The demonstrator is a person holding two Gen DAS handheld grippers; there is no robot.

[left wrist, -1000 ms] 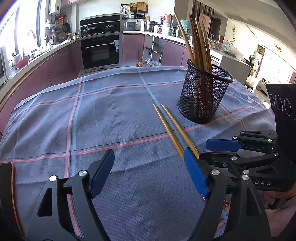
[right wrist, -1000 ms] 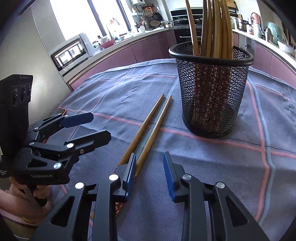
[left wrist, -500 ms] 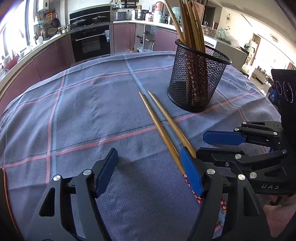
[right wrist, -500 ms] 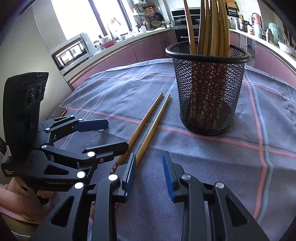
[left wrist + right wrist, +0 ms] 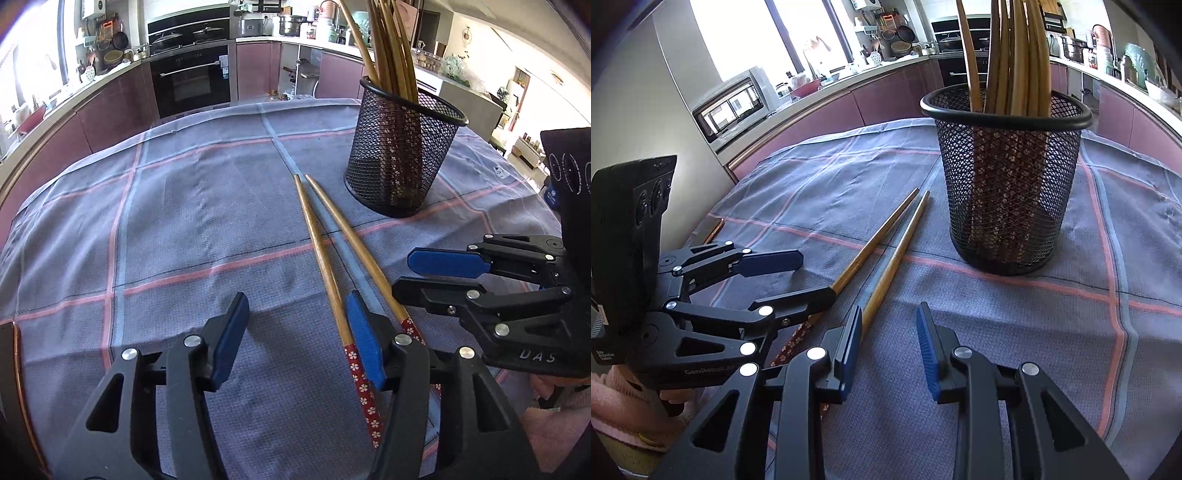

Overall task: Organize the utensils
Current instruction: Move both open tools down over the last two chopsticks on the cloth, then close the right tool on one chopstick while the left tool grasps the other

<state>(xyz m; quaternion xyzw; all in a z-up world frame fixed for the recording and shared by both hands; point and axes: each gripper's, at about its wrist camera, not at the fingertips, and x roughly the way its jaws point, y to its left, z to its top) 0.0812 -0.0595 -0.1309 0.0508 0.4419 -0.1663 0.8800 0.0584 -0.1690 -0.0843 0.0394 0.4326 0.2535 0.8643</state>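
Note:
Two wooden chopsticks with red flowered ends (image 5: 325, 258) (image 5: 886, 269) lie side by side on the checked cloth. A black mesh holder (image 5: 399, 162) (image 5: 1004, 184) with several chopsticks upright in it stands just beyond their tips. My left gripper (image 5: 295, 332) (image 5: 812, 278) is low over the patterned ends, its jaws closing. One chopstick lies between them close to the right pad (image 5: 364, 339); the other lies outside that pad. No pad presses on either. My right gripper (image 5: 888, 339) (image 5: 402, 275) hovers beside them, jaws slightly apart with only cloth between.
The grey-blue cloth (image 5: 184, 221) covers the whole table. Its left edge (image 5: 713, 229) drops toward a kitchen counter with a microwave (image 5: 731, 103); an oven (image 5: 192, 77) stands beyond the far edge. A hand in a pink sleeve (image 5: 613, 398) holds the left gripper.
The left gripper's jaws have narrowed and it has edged right, so one chopstick now lies inside them. The right gripper has not moved.

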